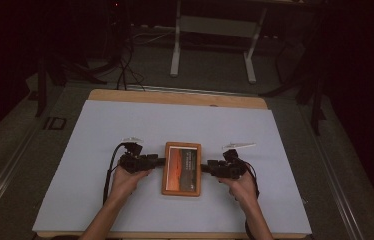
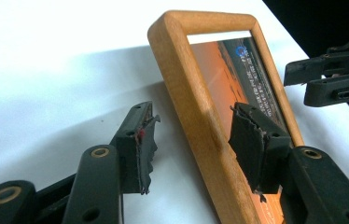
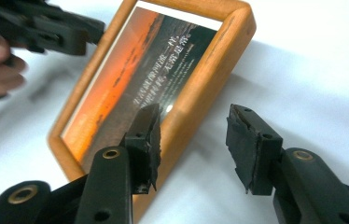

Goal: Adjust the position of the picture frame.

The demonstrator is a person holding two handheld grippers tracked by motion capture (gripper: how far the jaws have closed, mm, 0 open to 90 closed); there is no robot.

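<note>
A: Found the picture frame lying flat on the white sheet, a little toward six o'clock of the sheet's middle, long sides running twelve to six.

B: Agreed. Saw the left gripper at the frame's nine o'clock side and the right gripper at its three o'clock side, both held low and roughly level.

A: Gripping anything?

B: Not by the look of it. Caught the left gripper about half spread, astride the nine o'clock rail: one pad out over the sheet, the other above the glass, a gap on either side of the wood. Read the right gripper the same way, spread somewhat wider around the three o'clock rail, pads clear of it.

A: Couldn't tell taking hold from letting go, then. Judged it a two-handed grip on opposite rails either way.

B: Called for care with both. Needed both sets of pads at matching spots along the rails, biting wood rather than glass, and worked together. Otherwise risked twisting the frame or skidding it across that smooth sheet.
</note>
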